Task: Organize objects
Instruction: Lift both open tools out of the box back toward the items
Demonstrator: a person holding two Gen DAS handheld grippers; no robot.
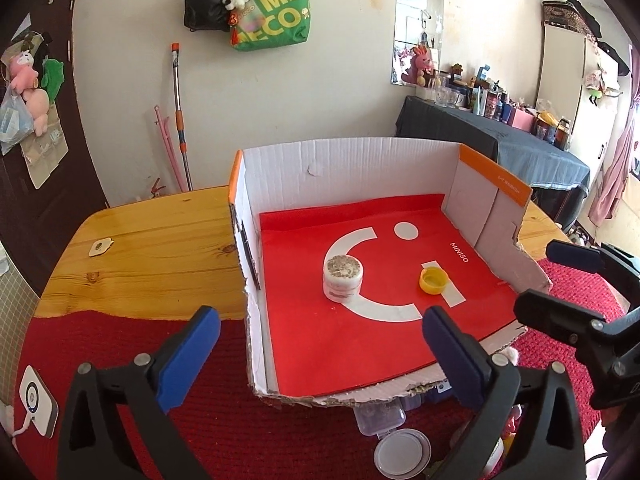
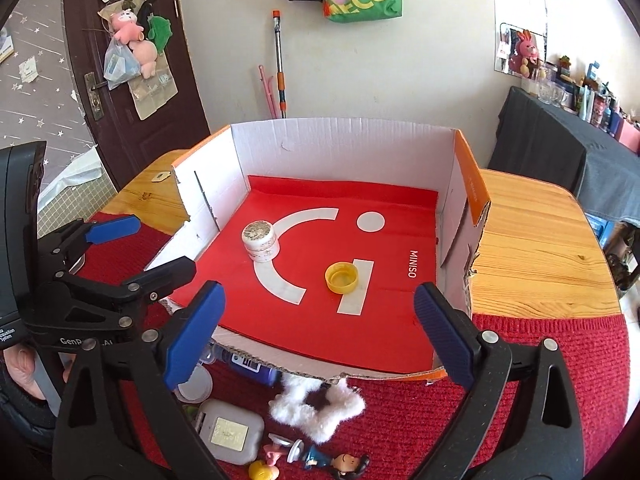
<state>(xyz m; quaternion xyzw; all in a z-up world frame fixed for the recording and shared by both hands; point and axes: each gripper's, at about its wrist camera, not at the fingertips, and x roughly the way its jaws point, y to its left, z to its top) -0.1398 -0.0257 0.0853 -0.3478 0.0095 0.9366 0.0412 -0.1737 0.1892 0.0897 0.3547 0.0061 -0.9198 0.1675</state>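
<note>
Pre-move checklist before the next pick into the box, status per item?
1. Left tool open, holding nothing: ok.
2. Right tool open, holding nothing: ok.
3. Box near side open for entry: ok.
4. White jar and yellow cap already inside, apart, free floor between: ok.
5. Items left outside: fluffy white piece, grey case, figurine: not ok.
6. Next target chosen: cannot tell.

Both wrist cams face fwd, near, sharing cardboard box from left/right.
</note>
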